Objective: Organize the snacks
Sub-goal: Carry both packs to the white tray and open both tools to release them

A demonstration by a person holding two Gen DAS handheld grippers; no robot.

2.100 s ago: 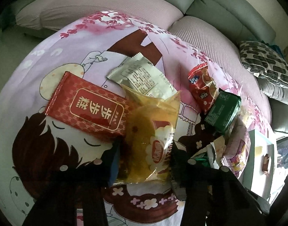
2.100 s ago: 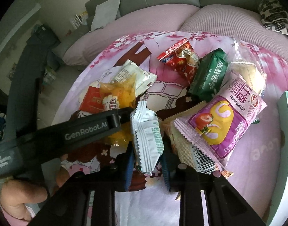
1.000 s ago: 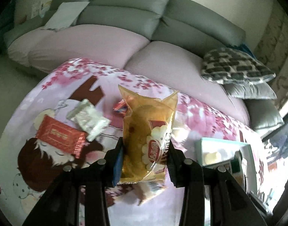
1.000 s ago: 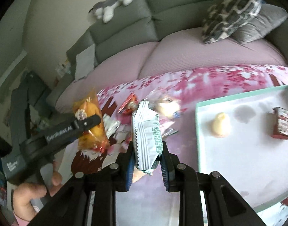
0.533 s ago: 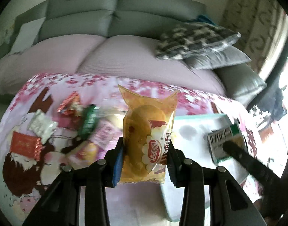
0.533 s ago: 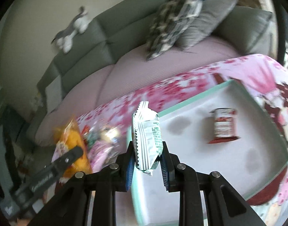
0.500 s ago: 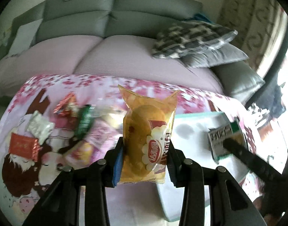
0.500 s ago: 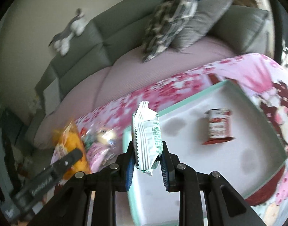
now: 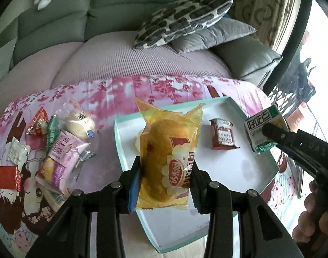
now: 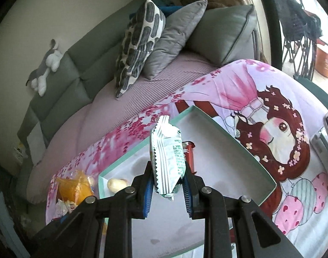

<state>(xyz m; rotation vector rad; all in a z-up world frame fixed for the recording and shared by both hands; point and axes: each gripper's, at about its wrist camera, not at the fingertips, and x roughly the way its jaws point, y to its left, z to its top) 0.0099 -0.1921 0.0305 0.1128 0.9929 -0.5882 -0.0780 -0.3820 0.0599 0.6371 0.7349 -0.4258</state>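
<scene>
While a heap of snacks point(image 9: 63, 148) lies at the left on the pink cartoon cloth point(image 9: 176, 86) covering the worktop, the left gripper point(image 9: 164, 185) is clamped on a yellow cake packet point(image 9: 168, 161), upright above the near left part of the tray point(image 9: 118, 142). Inside the tray lie a pale bun point(image 10: 117, 184) at left and a red packet point(image 9: 222, 134) further right. At the right, the right gripper point(image 10: 167, 187) is clamped on a white-and-green packet point(image 10: 167, 157), held upright over the tray. Behind stands a grey sofa point(image 9: 112, 21).
</scene>
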